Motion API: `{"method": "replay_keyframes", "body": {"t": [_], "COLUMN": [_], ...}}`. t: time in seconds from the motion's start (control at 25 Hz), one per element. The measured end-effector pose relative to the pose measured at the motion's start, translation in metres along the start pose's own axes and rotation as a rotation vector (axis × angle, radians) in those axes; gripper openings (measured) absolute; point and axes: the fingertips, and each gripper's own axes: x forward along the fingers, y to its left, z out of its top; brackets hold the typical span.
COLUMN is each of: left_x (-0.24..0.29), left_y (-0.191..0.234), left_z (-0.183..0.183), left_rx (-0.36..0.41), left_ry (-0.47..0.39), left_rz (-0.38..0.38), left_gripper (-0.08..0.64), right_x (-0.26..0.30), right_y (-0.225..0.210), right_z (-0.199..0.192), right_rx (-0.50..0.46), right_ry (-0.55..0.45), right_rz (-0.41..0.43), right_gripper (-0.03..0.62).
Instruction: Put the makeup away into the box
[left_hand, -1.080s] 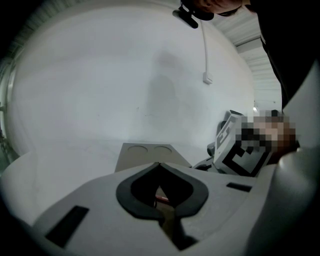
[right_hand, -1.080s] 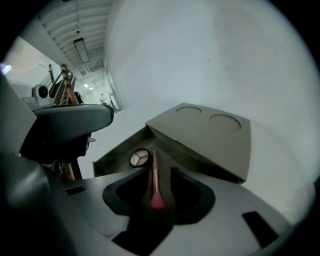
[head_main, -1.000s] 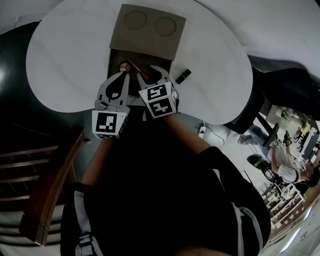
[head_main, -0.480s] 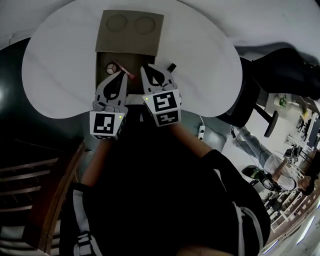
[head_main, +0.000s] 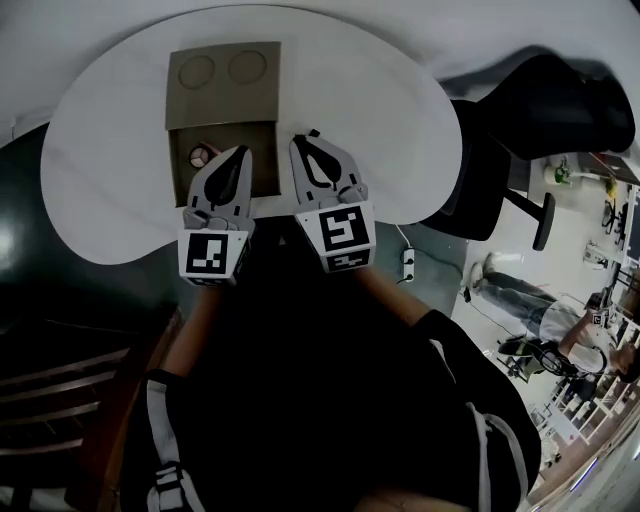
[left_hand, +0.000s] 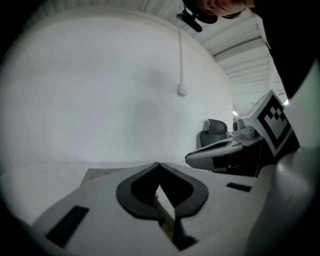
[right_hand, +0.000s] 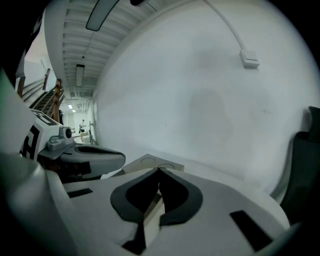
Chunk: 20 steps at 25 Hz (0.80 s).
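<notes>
Hovering by the box (head_main: 225, 95), left gripper (head_main: 243, 152) and right gripper (head_main: 303, 140) have jaws pressed together (both empty).

Too small to identify: round item (head_main: 200, 155) inside box (head_main: 264, 155). Cannot see box floor at its four o'clock, behind left gripper (head_main: 241, 152).

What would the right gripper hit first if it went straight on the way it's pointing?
Probably the open box lid, which sits just beyond the shut jaws of the right gripper. In the head view the gripper lines up near the lid's right edge, so it might meet the table beside it instead.
</notes>
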Motion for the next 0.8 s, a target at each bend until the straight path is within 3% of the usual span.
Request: {"method": "replay_keyframes", "body": {"t": [0.44,0.8], "left_x": [0.024,0.038], "left_y": [-0.035,-0.039], "left_z": [0.006,-0.002], "left_rx": [0.030,0.039], "left_ry": [0.001,0.032], "left_rz": [-0.094,-0.115], "left_gripper": [0.003,0.003], "right_x": [-0.029,-0.017], "right_y": [-0.042,-0.051], "right_z": [-0.005,-0.035], "right_rx": [0.055,0.120], "right_ry": [-0.015,0.073], "right_rz": [-0.114,-0.114], "right_gripper": [0.023,0.025]}}
